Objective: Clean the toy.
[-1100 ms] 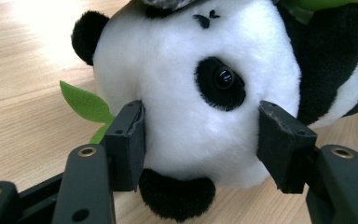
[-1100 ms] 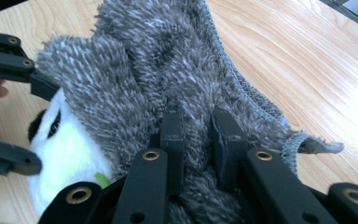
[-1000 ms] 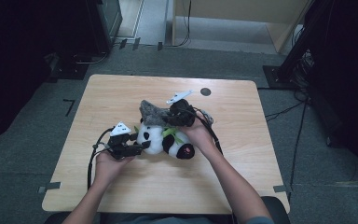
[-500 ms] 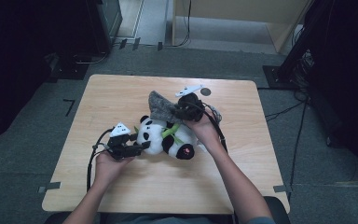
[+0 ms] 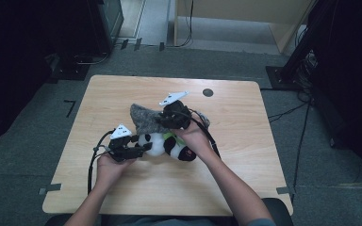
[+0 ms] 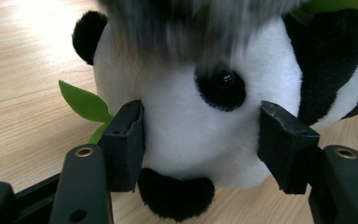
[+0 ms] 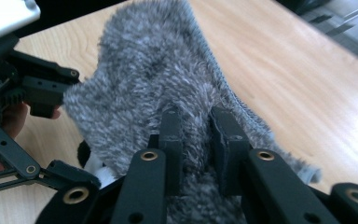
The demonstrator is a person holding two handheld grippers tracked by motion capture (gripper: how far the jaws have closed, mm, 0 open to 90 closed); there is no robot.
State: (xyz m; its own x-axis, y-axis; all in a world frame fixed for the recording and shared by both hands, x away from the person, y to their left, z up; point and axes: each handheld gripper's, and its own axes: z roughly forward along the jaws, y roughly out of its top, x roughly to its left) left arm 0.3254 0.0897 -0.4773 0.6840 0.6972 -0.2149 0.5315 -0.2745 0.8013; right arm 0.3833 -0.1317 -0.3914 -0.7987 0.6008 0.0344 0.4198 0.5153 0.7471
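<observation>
Dressing: grey fuzzy hat (image 5: 145, 118) half over the panda (image 5: 162, 143) lying on the desk (image 5: 245, 141).
Left gripper (image 6: 200, 140): fingers clamp panda's head.
Right gripper (image 7: 196, 135): fingers pinch hat.
Left: seating hat fully.

Black-and-white panda (image 6: 186, 126), seemingly grey fur (image 7: 158, 74)
</observation>
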